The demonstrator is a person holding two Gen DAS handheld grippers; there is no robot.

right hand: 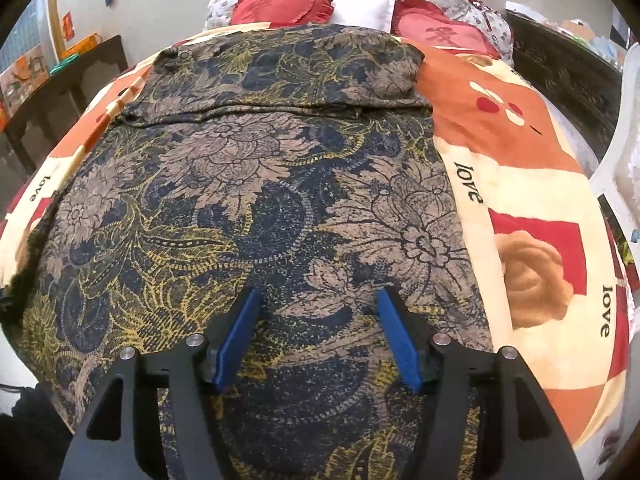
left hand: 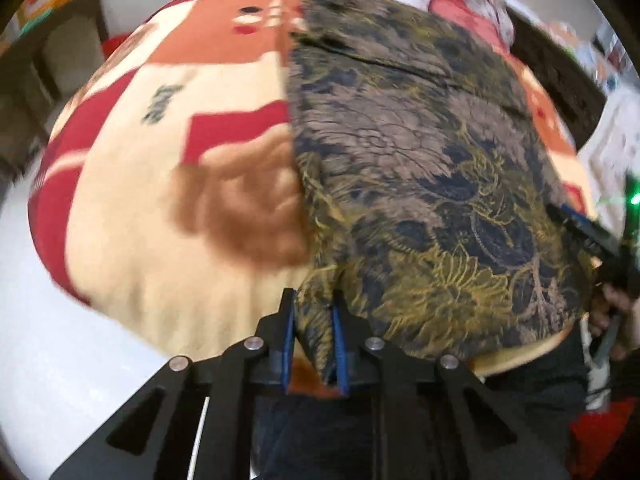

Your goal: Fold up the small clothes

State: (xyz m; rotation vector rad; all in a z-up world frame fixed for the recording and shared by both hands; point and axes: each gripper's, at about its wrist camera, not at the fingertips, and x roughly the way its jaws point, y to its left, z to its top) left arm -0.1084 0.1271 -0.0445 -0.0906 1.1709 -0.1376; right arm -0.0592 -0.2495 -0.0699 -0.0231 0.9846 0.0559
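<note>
A cream, red and orange fleece blanket [right hand: 532, 184], printed with brown roses and the word "love", is spread over the bed. Two red heart-shaped cushions [right hand: 280, 8] and a white pillow [right hand: 364, 10] are set at its head.

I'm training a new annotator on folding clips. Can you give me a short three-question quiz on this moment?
1. True or false: the left tool has its pads closed on a pinch of the patterned garment.
2. Which best fits the right tool? A. shut on the garment's edge; B. open above the garment, gripping nothing; C. holding a red cushion.
3. Fill in: the word printed several times on the blanket under the garment is ____.

Key: 1 true; 2 B; 3 love.
</note>
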